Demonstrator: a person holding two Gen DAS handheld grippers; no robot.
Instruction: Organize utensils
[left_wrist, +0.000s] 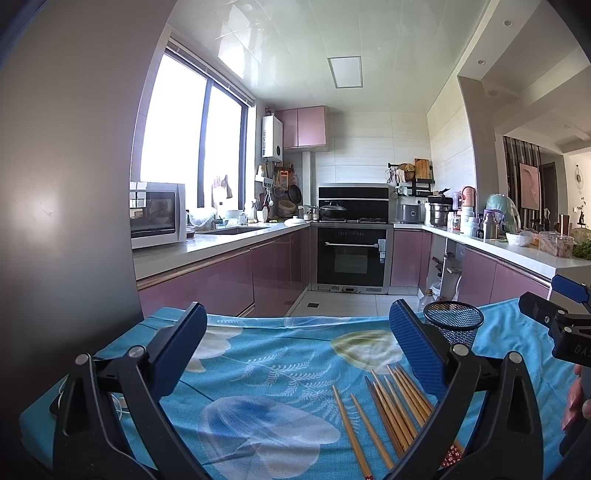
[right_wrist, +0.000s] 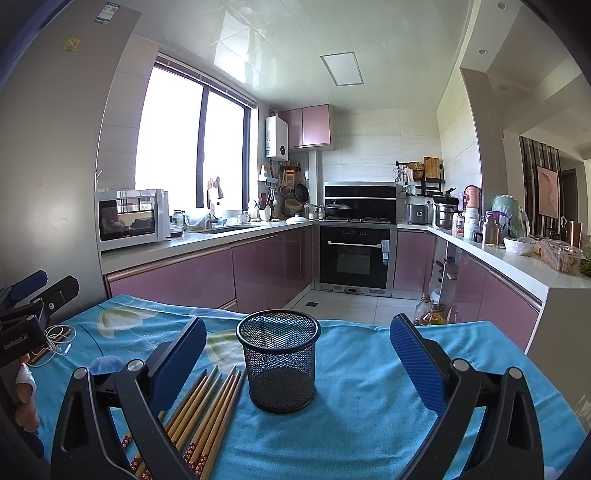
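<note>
Both grippers, left (left_wrist: 297, 347) and right (right_wrist: 297, 354), are hanging open and empty; chopsticks (left_wrist: 391, 410) are lying under your left gripper's right finger, cup (right_wrist: 279, 360) ahead of the right. You're best pinching one pair mid-shaft.

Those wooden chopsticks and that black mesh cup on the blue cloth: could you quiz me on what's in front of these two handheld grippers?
1. True or false: the black wire-mesh cup already holds chopsticks.
2. Where do the brown wooden chopsticks lie relative to the cup in the right wrist view?
3. Multiple choice: the left gripper and right gripper are A) both open, B) both shut, C) one each.

Key: 1 false, it looks empty. 2 Flat on the blue floral tablecloth, left of the cup. 3 A.
</note>
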